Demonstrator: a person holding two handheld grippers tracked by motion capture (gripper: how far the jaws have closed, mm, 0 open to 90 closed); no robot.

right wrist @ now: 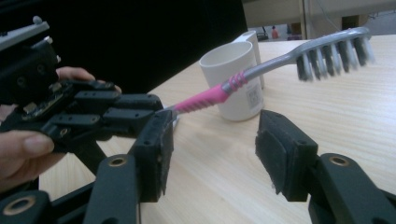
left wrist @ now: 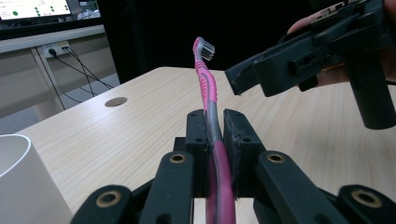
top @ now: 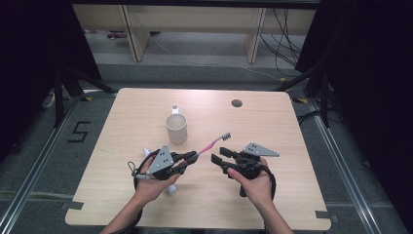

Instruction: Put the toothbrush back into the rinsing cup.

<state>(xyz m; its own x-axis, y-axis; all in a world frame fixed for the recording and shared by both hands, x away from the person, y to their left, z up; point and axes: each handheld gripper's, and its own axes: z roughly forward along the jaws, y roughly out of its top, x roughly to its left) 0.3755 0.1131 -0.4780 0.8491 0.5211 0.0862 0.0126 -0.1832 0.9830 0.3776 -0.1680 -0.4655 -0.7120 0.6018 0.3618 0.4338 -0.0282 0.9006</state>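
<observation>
Toothbrush (top: 213,143) sits clamped in your left gripper (top: 194,157); your right gripper (top: 217,155), jaws wide and empty, waits beside it; cup (top: 176,128) placement remains.

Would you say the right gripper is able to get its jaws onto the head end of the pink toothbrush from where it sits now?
Probably yes. The right gripper stands open beside the toothbrush, whose head end juts free above the table while the left gripper clamps the handle. Nothing lies between them; the cup stands off to the side.
</observation>
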